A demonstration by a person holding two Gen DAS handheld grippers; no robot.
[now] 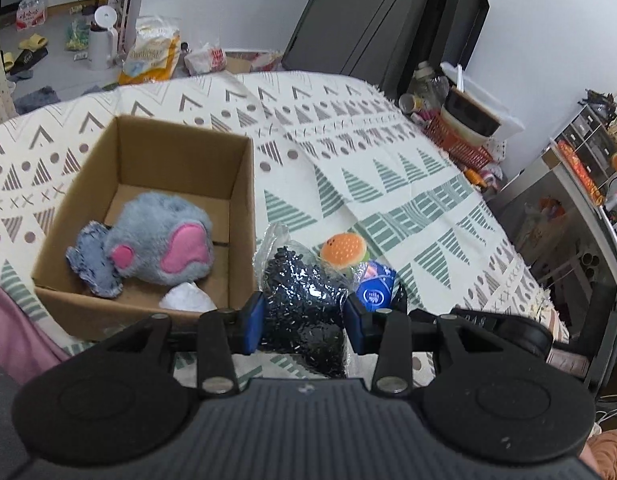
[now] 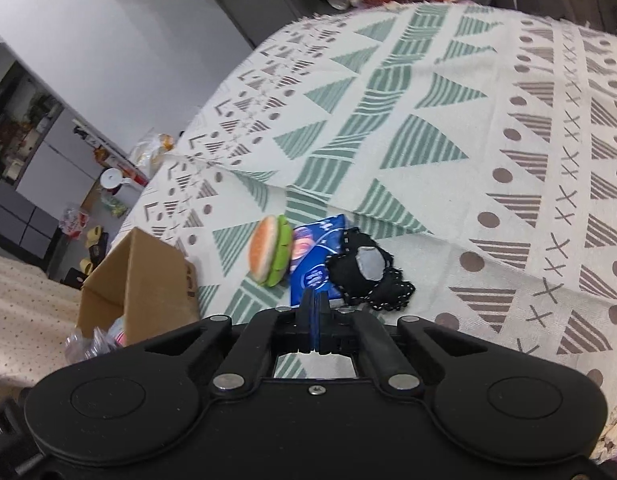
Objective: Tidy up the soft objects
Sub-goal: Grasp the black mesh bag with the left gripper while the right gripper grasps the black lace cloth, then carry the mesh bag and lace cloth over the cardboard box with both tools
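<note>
1. The left gripper [image 1: 304,316] is straddling a clear bag of black beads [image 1: 304,300], its blue pads [image 1: 253,322] lying against the bag's two sides; whether they are squeezing or only touching, I cannot tell. The bag is sitting on the patterned cloth [image 1: 348,140], just right of the cardboard box [image 1: 148,148] and near the camera.
2. Judging the risk: the plastic is looking slick and the beads loose, so the bag may be sagging and slipping out if lifted by a thin fold, or catching on the box's right wall while crossing it.
3. The right gripper [image 2: 315,316] is hanging with jaws pressed together on nothing, its tips just above the blue packet [image 2: 312,264]. A careless sweep could be knocking the burger toy [image 2: 268,252], which is standing on edge in that view, and rolling it away.
4. Counting inside the box: one grey plush with pink patches [image 1: 164,240], one frayed denim piece [image 1: 92,260] at its left, one white soft thing [image 1: 186,298] at the near wall, too hidden to name.
5. Counting on the cloth: one bead bag, one burger toy, one blue packet, one black lace-edged cloth item [image 2: 368,276] touching the packet's right side.
6. So four things are waiting outside and three are lying inside the one box.
</note>
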